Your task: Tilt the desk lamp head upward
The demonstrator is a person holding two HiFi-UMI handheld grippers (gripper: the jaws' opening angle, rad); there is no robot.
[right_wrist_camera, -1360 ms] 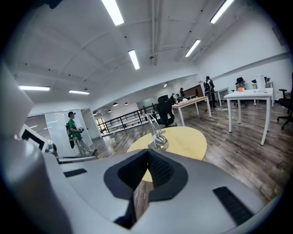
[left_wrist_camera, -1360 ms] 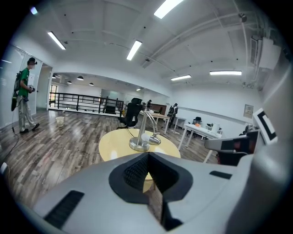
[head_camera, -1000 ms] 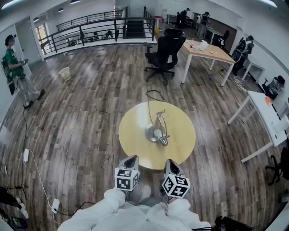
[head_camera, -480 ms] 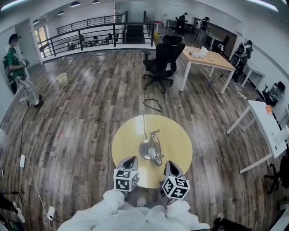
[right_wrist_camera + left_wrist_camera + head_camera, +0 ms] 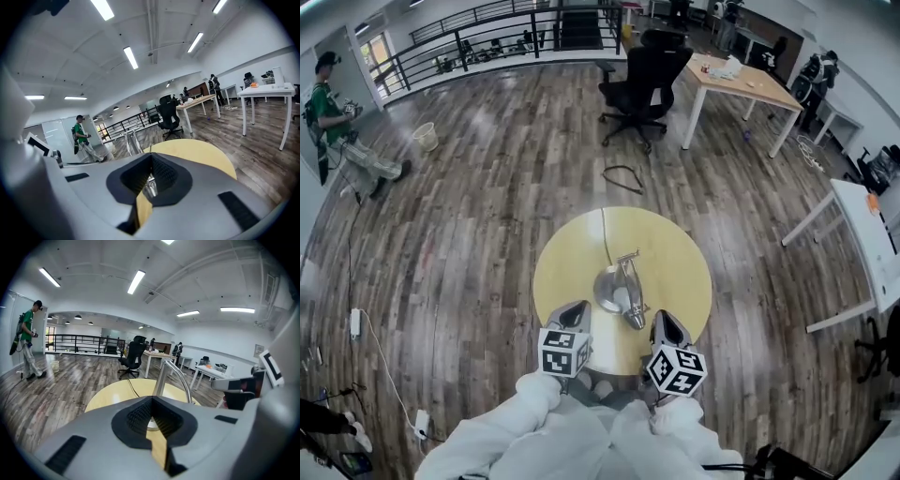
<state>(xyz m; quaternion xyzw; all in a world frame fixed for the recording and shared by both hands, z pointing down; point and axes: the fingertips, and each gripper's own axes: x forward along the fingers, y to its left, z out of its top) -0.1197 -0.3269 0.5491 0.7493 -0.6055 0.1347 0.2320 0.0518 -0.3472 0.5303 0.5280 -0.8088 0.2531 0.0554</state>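
While both grippers hang at the near edge of the table, the silver metal desk lamp with a round base [image 5: 622, 290] stands a little past the middle of the table top, between the two grippers and somewhat beyond them. Its thin arm of two metal rods [image 5: 629, 265] rises from the base and bends over. Its small lamp head [image 5: 637, 318] sits low, close to the table top, on the side toward the person. A thin black cable [image 5: 604, 234] runs from the lamp across the far half of the table and down to a loop on the floor.

The left gripper [image 5: 574, 309] has its fingers pressed together with nothing between them, and the right gripper [image 5: 666, 320] is the same. Neither touches the lamp. In the left gripper view the lamp arm shows just above the closed tips.

The round table with a pale yellow top [image 5: 555, 272] stands on a dark wooden plank floor [image 5: 487, 197]. Further away are a black office chair [image 5: 643, 80] and, just beside it, a rectangular desk with a wooden top and white legs [image 5: 746, 89]. A white table [image 5: 862, 246] stands at the right. A black metal railing [image 5: 487, 39] closes the far side, and a person in a green shirt [image 5: 336, 122] stands at the left near a pale waste basket [image 5: 425, 137].
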